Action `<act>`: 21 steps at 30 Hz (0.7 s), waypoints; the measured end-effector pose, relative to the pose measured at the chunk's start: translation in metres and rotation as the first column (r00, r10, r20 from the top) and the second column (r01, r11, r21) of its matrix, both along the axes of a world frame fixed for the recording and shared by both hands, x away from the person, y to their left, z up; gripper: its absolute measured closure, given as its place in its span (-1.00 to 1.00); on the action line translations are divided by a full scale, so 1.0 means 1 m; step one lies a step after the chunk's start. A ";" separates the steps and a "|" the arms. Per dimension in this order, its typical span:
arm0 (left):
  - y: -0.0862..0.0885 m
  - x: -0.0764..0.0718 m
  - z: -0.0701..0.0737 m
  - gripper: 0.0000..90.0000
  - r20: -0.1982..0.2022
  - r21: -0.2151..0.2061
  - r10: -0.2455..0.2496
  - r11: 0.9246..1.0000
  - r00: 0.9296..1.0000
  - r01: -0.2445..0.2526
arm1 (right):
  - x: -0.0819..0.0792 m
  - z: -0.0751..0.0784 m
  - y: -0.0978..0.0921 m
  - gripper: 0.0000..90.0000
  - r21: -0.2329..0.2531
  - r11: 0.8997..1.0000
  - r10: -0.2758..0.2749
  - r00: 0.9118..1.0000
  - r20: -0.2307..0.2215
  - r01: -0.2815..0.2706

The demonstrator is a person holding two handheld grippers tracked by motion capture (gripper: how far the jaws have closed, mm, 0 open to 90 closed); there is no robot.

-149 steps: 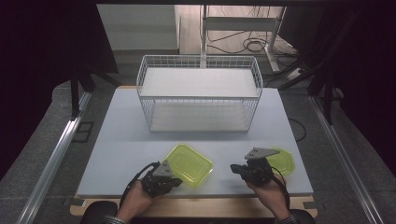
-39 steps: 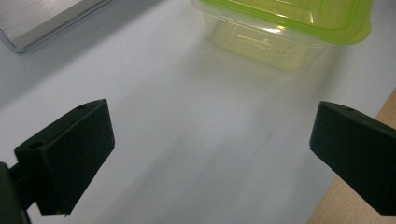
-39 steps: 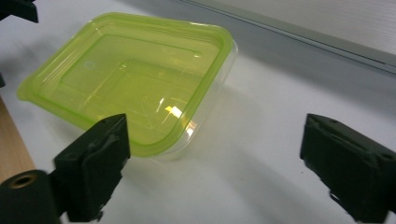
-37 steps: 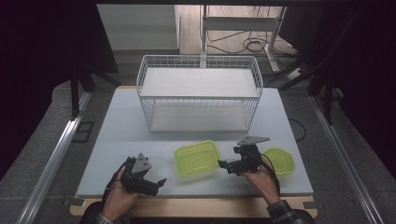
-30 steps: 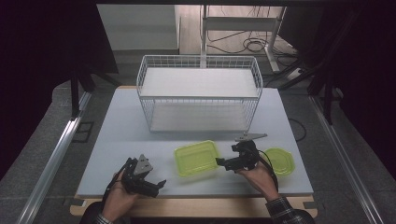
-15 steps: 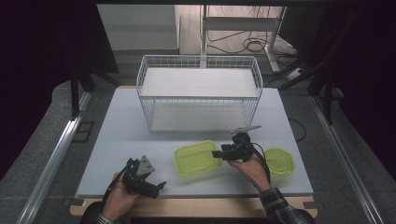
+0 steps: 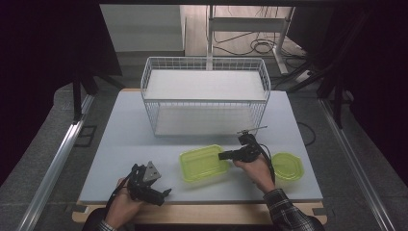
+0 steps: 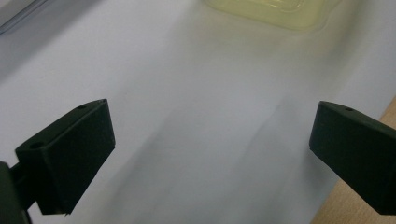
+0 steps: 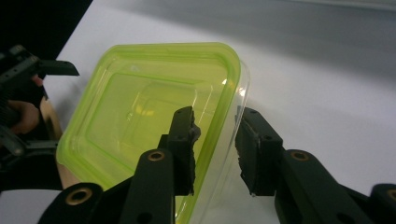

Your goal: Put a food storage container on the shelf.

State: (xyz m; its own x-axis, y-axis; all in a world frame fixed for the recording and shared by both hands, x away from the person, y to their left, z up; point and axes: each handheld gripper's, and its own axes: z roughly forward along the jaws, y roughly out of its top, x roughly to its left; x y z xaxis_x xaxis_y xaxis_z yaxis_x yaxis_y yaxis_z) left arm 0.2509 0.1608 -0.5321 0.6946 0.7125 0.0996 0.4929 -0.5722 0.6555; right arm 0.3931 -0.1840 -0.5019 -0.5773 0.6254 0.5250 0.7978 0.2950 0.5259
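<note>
A lime-green rectangular plastic container [image 7: 203, 164] lies on the white table top [image 7: 125, 144] near the front. My right gripper [image 7: 223, 156] reaches in from the right to its right rim. In the right gripper view the container [image 9: 140, 121] has its near rim between the jaws of that gripper [image 9: 215, 135], one jaw inside and one outside, with a gap left on each side. My left gripper [image 7: 163, 195] rests at the front left, open and empty, pointing toward the container. In the left gripper view the container's edge [image 8: 266, 9] shows at the top, beyond the wide-apart jaws.
A round lime-green container [image 7: 287, 166] sits just right of the right hand. A white wire basket [image 7: 204, 96] with two shelves stands at the back middle. The table's wooden front edge [image 7: 202, 211] runs close under both hands.
The right gripper has moved left from beside the round container to the rectangular container's rim. Five seconds ago the left gripper was at that container; it now sits back at the front left.
</note>
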 end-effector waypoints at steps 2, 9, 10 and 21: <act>0.000 0.000 0.000 -1.00 0.000 0.001 0.000 1.000 1.000 0.000 | 0.002 0.000 -0.002 0.63 0.019 1.000 -0.007 1.000 -0.028 0.007; 0.001 0.000 0.000 -1.00 0.002 -0.002 0.004 1.000 1.000 -0.004 | 0.005 -0.001 -0.004 0.78 0.128 0.992 0.001 0.993 -0.122 0.015; 0.001 0.000 0.000 -1.00 0.002 -0.002 0.004 1.000 1.000 -0.004 | 0.005 -0.001 -0.004 0.78 0.128 0.992 0.001 0.993 -0.122 0.015; 0.004 0.000 0.003 -1.00 0.013 -0.030 0.018 0.999 1.000 -0.018 | 0.002 0.012 -0.010 0.78 0.171 0.984 -0.033 0.996 -0.086 0.047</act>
State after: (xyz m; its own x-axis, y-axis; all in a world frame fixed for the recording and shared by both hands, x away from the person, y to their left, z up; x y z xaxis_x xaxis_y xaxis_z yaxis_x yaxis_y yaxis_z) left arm 0.2510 0.1649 -0.5295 0.6805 0.7276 0.0870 0.4939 -0.5431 0.6790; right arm 0.3952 -0.1943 -0.4902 -0.5035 0.5426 0.6723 0.8501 0.1723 0.4977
